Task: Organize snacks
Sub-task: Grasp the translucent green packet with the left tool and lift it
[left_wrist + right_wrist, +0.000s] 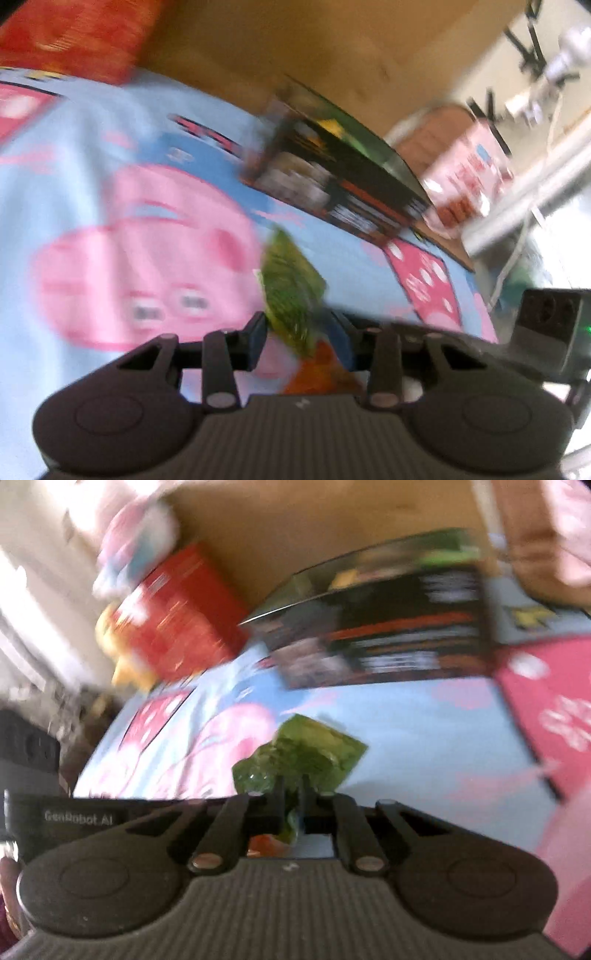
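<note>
Both views are blurred by motion. My right gripper (pixel 291 794) is shut on a green snack packet (pixel 310 753) and holds it above the light-blue cartoon cloth (pixel 424 731). In the left wrist view a green packet (pixel 291 291) with an orange end sits between the fingers of my left gripper (pixel 299 328), whose jaws stand apart around it; I cannot tell whether they grip it. A dark snack box (pixel 332 177) lies on the cloth ahead and also shows in the right wrist view (pixel 380 627). A red box (pixel 177 620) stands at the left.
A brown cardboard wall (pixel 314 48) rises behind the cloth. A pink-labelled clear container (pixel 469 173) sits at the right, by metal frame parts. A red box (pixel 74 37) is at the top left. The other gripper's body (pixel 550 332) is close at the right.
</note>
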{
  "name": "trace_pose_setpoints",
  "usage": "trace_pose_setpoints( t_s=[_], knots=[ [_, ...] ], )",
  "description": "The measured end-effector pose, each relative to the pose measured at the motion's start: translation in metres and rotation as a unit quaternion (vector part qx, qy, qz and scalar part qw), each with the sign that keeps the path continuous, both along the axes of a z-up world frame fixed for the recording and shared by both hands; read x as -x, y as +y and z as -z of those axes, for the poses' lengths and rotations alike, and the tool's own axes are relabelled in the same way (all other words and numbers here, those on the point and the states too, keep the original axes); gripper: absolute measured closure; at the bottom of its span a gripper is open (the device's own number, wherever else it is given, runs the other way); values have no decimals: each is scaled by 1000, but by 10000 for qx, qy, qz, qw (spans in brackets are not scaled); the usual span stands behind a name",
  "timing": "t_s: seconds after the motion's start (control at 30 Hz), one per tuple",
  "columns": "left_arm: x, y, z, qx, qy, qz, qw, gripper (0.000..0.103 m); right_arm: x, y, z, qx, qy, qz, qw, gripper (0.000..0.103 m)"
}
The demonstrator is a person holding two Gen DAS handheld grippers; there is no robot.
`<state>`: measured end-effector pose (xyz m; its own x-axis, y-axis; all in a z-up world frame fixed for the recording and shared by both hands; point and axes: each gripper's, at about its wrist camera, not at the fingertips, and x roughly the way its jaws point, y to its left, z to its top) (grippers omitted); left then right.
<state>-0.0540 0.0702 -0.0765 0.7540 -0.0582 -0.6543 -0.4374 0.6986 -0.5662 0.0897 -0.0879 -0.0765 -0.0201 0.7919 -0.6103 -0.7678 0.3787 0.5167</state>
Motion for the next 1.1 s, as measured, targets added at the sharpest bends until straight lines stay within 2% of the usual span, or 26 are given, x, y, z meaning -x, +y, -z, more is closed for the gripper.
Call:
trace_pose_setpoints(
  t_s=[0.1, 0.17, 0.23, 0.3, 0.43, 0.5, 0.6, 0.67, 0.73, 0.77, 0.8, 0.9, 1.1],
  knots=[
    [36, 24, 0, -73, 23, -467, 9989, 63, 24, 24, 1, 110, 111, -679, 9976, 91],
    [58, 42, 3, 11, 38, -884, 9961, 61, 31, 28, -6, 7, -89, -672, 9977, 91],
    [72, 52, 7, 209, -60, -1073, 9940, 61, 26, 29, -13, -74, -247, -395, 9989, 91],
    [77, 53, 7, 258, -161, -1006, 9945, 57, 16, 31, -17, -67, -238, -110, 9996, 90],
    [65, 35, 9, 278, -253, -558, 9977, 51, 5, 33, -13, 260, -562, 192, 9979, 86],
    [57, 29, 14, 365, -233, -444, 9981, 48, 1, 31, -5, 331, -346, 218, 9986, 77],
    [55, 27, 16, 352, -286, -477, 9978, 48, -1, 27, 9, 382, 60, 84, 9992, 76],
    [55, 27, 18, 371, -313, -474, 9977, 53, 10, 26, 8, 360, 39, -31, 9993, 76],
    [55, 24, 17, 229, -222, -522, 9981, 64, 21, 27, 8, 339, 18, -137, 9993, 77],
    [56, 23, 17, 143, -168, -534, 9983, 74, 27, 28, 7, 345, -29, -177, 9992, 79],
    [59, 23, 18, 62, -116, -551, 9984, 76, 31, 28, 7, 328, -69, -197, 9992, 79],
    [69, 18, 16, -61, -132, -469, 9988, 77, 42, 24, 8, 272, 24, -287, 9992, 84],
    [84, 0, 12, -263, -118, -263, 9992, 77, 69, 9, 2, 164, -280, -443, 9985, 91]
  ],
)
